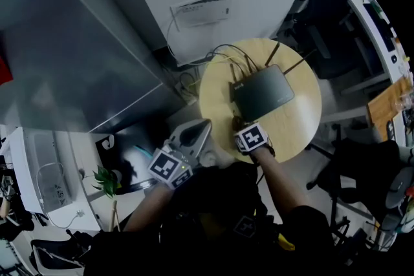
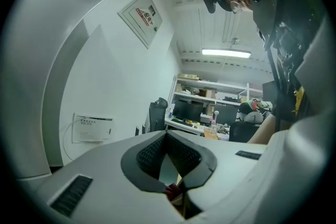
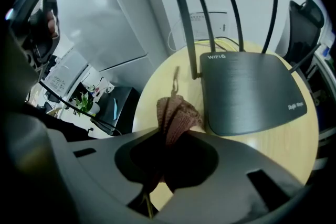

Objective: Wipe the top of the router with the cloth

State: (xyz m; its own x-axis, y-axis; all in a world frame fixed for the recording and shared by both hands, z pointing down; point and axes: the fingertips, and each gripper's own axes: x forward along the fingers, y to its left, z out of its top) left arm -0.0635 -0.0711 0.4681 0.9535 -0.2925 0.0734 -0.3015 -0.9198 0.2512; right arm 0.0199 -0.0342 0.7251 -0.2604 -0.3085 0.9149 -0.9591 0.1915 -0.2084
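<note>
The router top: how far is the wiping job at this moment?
Done: the right hand-held gripper is shut on the cloth. In hand: the cloth is over the table, beside the near left corner of the router. Left: the cloth is not on the router's top, so all the wiping is to do. The left hand-held gripper is off the table, shut on nothing.

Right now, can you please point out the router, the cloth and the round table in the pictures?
router (image 3: 252,94), right gripper view, the middle of its dark top.
cloth (image 3: 176,113), right gripper view, the bunched knit part.
round table (image 1: 299,126), head view, bare wood beside the router.
</note>
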